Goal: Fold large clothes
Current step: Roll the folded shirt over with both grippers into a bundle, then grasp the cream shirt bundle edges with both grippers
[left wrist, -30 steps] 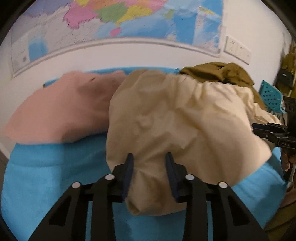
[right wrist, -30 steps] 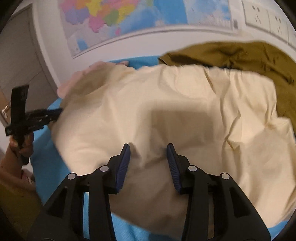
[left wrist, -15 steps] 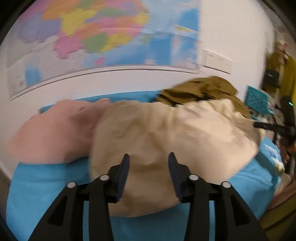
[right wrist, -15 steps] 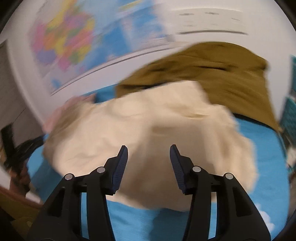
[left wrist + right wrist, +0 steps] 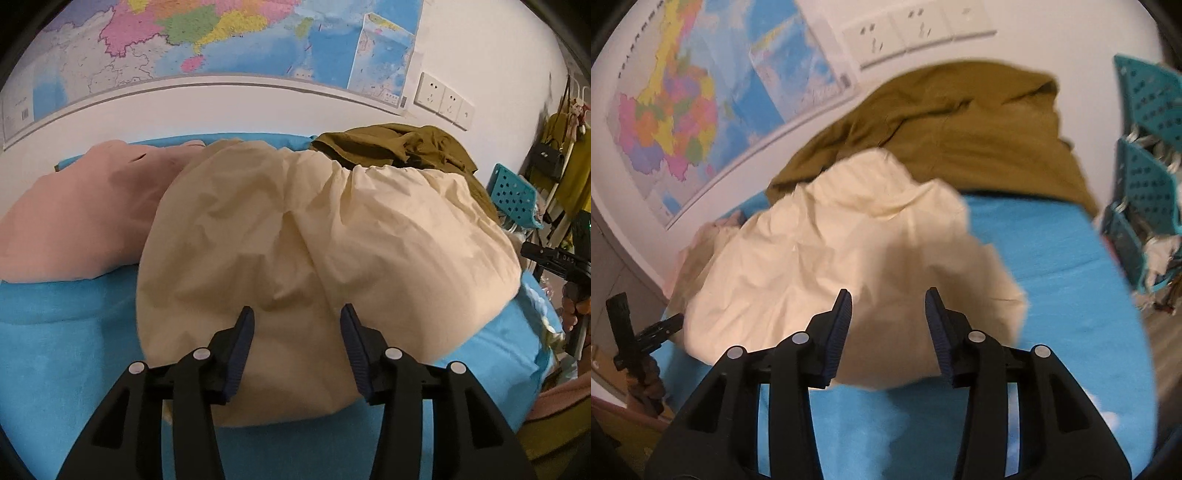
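A big cream garment (image 5: 314, 240) lies rumpled and folded over on the blue bed sheet (image 5: 55, 350). My left gripper (image 5: 296, 310) hovers over its near edge, jaws open and nothing pinched between them. In the right wrist view the cream garment (image 5: 831, 258) sits bunched at centre left. My right gripper (image 5: 888, 293) hangs above its near right edge, its jaws closing on nothing. Each gripper shows at the edge of the other's view: the right gripper (image 5: 554, 258) and the left gripper (image 5: 646, 332), both in a person's hands.
An olive garment (image 5: 399, 144) is heaped behind the cream one by the wall, and a pink garment (image 5: 81, 206) lies to the left. A teal perforated basket (image 5: 1145, 166) stands off the bed's right side. A wall map (image 5: 221, 37) and sockets (image 5: 443, 99) hang above.
My left gripper let go of the cream garment's edge and opened. My right gripper swung right and rolled, so the cream garment now lies left of centre in its view.
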{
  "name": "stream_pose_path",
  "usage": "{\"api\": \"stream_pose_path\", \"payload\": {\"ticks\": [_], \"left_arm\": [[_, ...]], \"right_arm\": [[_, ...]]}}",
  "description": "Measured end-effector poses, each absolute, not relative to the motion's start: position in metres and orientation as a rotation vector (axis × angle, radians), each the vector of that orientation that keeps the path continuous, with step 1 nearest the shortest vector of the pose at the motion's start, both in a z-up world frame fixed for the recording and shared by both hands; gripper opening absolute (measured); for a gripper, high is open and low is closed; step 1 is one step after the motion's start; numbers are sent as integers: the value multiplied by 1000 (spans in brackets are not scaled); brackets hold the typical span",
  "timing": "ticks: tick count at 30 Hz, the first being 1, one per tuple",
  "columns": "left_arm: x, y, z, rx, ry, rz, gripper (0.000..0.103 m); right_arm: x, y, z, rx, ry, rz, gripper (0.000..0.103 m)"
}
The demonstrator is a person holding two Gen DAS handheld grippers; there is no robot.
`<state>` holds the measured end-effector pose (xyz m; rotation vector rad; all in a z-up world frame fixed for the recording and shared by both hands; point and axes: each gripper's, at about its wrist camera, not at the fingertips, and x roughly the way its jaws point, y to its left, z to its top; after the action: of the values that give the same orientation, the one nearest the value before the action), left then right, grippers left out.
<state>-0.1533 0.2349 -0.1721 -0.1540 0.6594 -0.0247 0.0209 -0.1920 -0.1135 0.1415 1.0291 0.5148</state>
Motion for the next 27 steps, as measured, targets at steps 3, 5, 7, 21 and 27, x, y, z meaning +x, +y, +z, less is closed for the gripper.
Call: {"api": "stream_pose_path", "payload": {"ticks": [3, 5, 7, 21, 27], "left_arm": [[-150, 239, -178, -169, 664, -23, 46], [-145, 236, -181, -162, 670, -13, 46], [-146, 235, -181, -160, 672, -5, 46], [-216, 260, -188, -440, 710, -192, 57], [-204, 247, -207, -499, 767, -197, 72]], "right_arm": [[33, -201, -130, 94, 1076, 424, 37], [45, -198, -152, 90, 1135, 399, 35], [50, -195, -160, 124, 1139, 400, 37], [-1, -223, -145, 630, 1316, 584, 70], [6, -185, -159, 628, 1343, 628, 69]]}}
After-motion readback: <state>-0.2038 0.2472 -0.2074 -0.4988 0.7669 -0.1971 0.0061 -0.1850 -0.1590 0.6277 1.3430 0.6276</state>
